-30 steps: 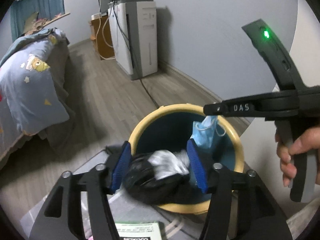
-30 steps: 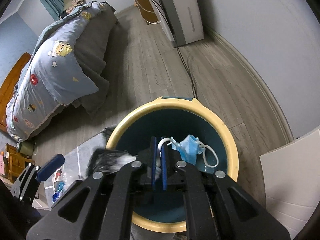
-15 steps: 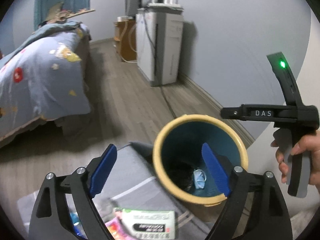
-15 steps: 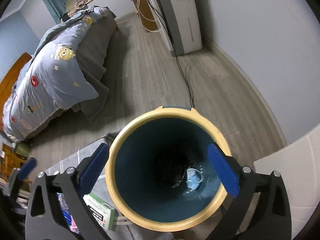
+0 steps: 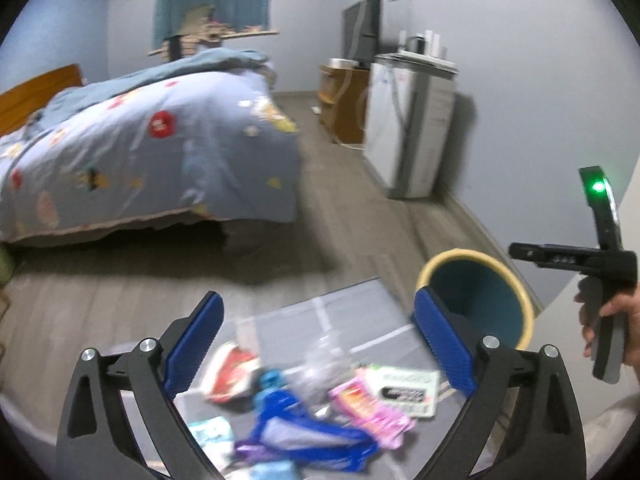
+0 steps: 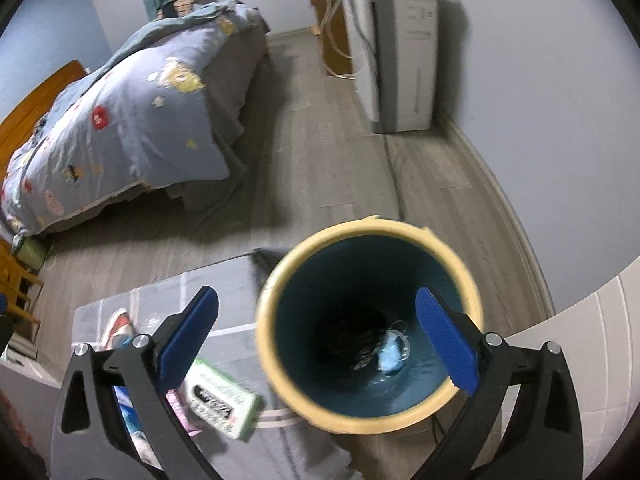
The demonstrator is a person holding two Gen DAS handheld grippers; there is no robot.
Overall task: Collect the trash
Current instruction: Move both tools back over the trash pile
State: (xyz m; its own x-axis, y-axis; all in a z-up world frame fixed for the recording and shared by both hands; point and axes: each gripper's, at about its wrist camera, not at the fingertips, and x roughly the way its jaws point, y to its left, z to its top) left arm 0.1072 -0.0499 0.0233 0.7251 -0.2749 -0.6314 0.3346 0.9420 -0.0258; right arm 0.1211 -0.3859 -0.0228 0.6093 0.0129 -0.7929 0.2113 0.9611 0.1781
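A blue bin with a cream rim (image 6: 372,232) stands on the floor beside a grey mat; it also shows in the left wrist view (image 5: 472,258). Inside lie a blue face mask (image 6: 390,356) and a black crumpled bag (image 6: 352,340). My right gripper (image 6: 316,336) is open and empty above the bin. My left gripper (image 5: 320,336) is open and empty above the grey mat (image 5: 360,312), which holds a green-white packet (image 5: 404,390), a pink wrapper (image 5: 368,408), a blue wrapper (image 5: 308,436) and a red-white wrapper (image 5: 232,372).
A bed with a blue quilt (image 5: 140,148) fills the left. A white appliance (image 5: 408,128) and a wooden cabinet (image 5: 340,100) stand against the far wall. A white tiled surface (image 6: 592,380) is at the right of the bin.
Both grippers opened and dropped the mask and the black bag into the bin. The left gripper then swung left, away from the bin and over the mat with the litter.
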